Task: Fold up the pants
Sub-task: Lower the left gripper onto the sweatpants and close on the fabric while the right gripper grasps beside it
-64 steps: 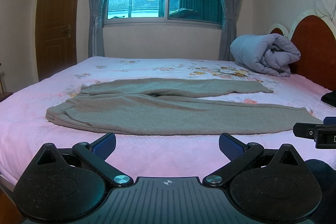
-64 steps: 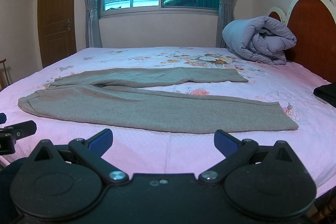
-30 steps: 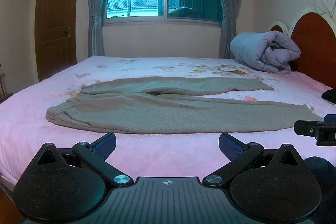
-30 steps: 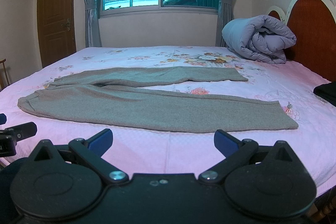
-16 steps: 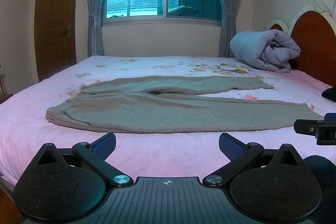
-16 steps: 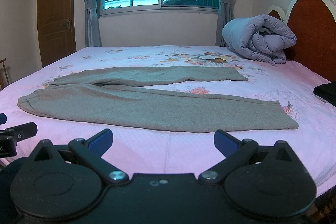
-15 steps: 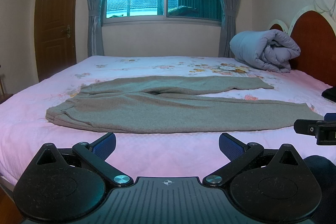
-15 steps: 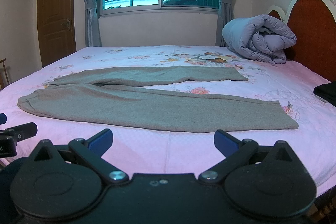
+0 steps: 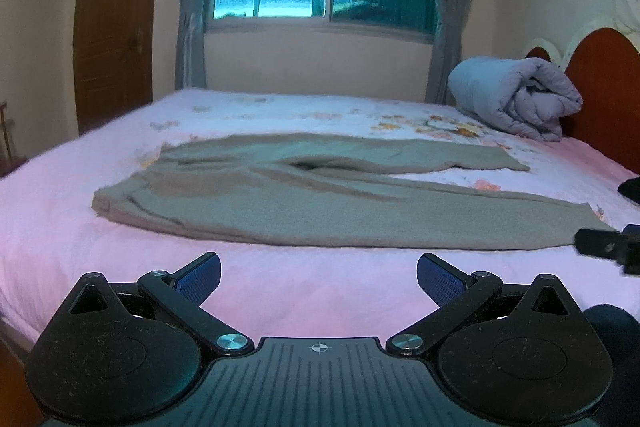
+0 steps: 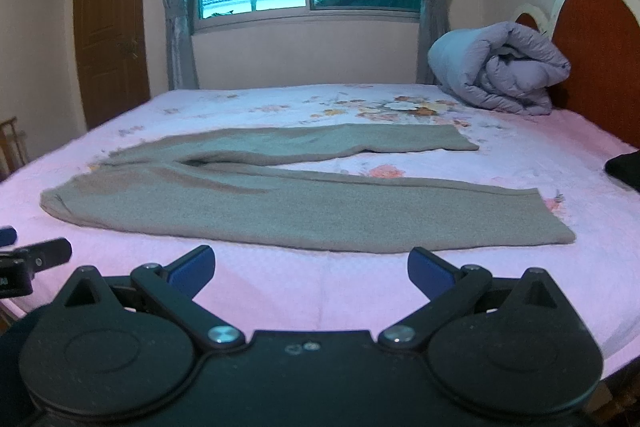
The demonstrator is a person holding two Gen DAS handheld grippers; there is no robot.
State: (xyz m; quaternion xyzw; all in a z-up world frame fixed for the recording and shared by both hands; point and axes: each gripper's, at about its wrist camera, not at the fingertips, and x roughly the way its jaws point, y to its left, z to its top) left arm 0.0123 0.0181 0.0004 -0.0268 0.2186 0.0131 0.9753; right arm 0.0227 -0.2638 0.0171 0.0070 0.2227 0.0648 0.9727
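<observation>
So the grey pants (image 10: 248, 199) are laid out flat across the pink bed (image 10: 320, 283), waistband over at 9 o'clock, both legs running toward 3 o'clock and splayed apart in a narrow V. Nothing's folded yet, so I'd say this is the very start, just the approach. Left claw (image 9: 319, 273) hangs above the near edge of the bed with its jaws wide apart and nothing in them, right claw (image 10: 310, 265) same deal, spread open and empty. Neither touches the fabric. Next move probably means pinching the near leg, one claw by the waistband and one by the cuff at 3 o'clock, then laying it over the far leg. Rolled quilt (image 10: 500, 71) at 1 o'clock is well out of the way.
</observation>
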